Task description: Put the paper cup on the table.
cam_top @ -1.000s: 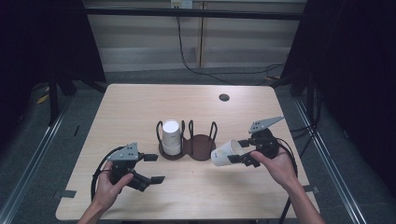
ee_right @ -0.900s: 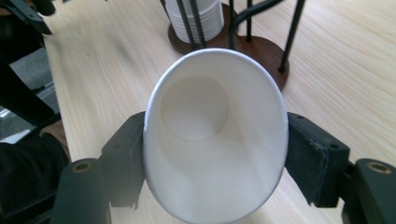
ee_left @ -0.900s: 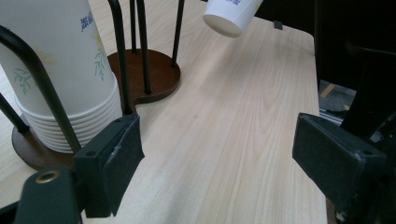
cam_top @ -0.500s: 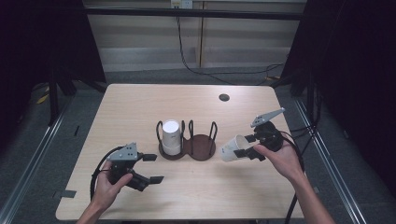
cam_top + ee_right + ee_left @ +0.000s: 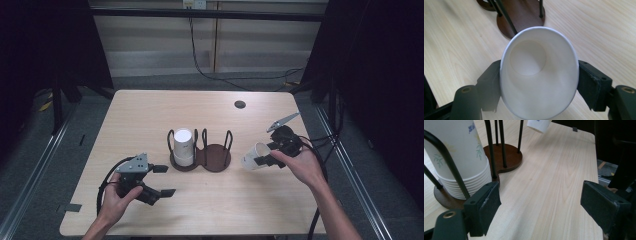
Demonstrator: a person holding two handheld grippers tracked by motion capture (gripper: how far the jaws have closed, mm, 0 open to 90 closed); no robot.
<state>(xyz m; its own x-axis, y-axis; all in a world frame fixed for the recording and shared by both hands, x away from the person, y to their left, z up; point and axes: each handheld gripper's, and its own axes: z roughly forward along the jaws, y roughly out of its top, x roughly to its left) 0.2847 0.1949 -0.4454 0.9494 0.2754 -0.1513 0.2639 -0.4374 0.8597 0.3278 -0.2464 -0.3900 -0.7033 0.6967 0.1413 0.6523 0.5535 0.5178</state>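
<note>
Resting on the tabletop (image 5: 150,115) at the near left, the left tool (image 5: 159,180) has its jaws wide apart, holding nothing. Beside it, the cup stack (image 5: 183,145) stands in the brown holder (image 5: 216,159). Farther right, the right tool (image 5: 263,159) grips a single paper cup (image 5: 251,156) tipped sideways, its jaws having just eased slightly.

Bench (image 5: 150,115): pale wood grain, smooth, matt. Cup (image 5: 539,75): white paper, matt. Holder (image 5: 215,159): dark glossy wood base, black metal rods. Gripper (image 5: 541,210) pads: matt black.
</note>
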